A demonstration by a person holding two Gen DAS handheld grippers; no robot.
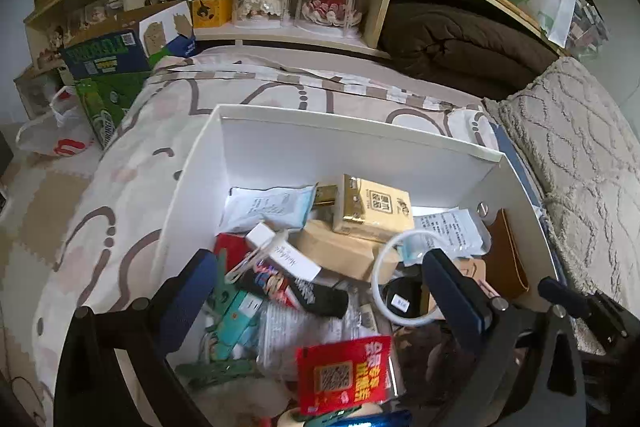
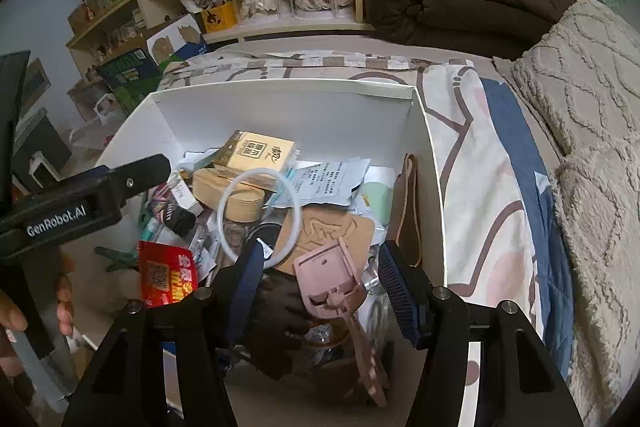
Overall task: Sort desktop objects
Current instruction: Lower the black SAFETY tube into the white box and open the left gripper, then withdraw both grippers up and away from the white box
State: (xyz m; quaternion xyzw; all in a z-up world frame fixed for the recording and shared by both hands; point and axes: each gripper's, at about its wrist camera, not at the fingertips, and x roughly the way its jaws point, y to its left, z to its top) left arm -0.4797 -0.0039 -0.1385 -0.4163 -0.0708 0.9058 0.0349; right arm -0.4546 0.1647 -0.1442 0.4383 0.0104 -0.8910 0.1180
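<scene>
Left wrist view | left gripper (image 1: 320, 291) spread wide above cluttered white box (image 1: 360, 135) | right gripper (image 2: 320, 287) spread wide over pink comb (image 2: 340, 291), gripping nothing

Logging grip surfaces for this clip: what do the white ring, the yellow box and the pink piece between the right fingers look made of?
White ring: looks like smooth, slightly translucent plastic or silicone; thin, even, softly glossy.
Yellow box: printed cardboard, matte faces with sharp folded edges; in the left view a shiny gold foil part.
Pink piece: moulded hard plastic, matte, with ribs and a small hole. The right gripper is open around it.
</scene>
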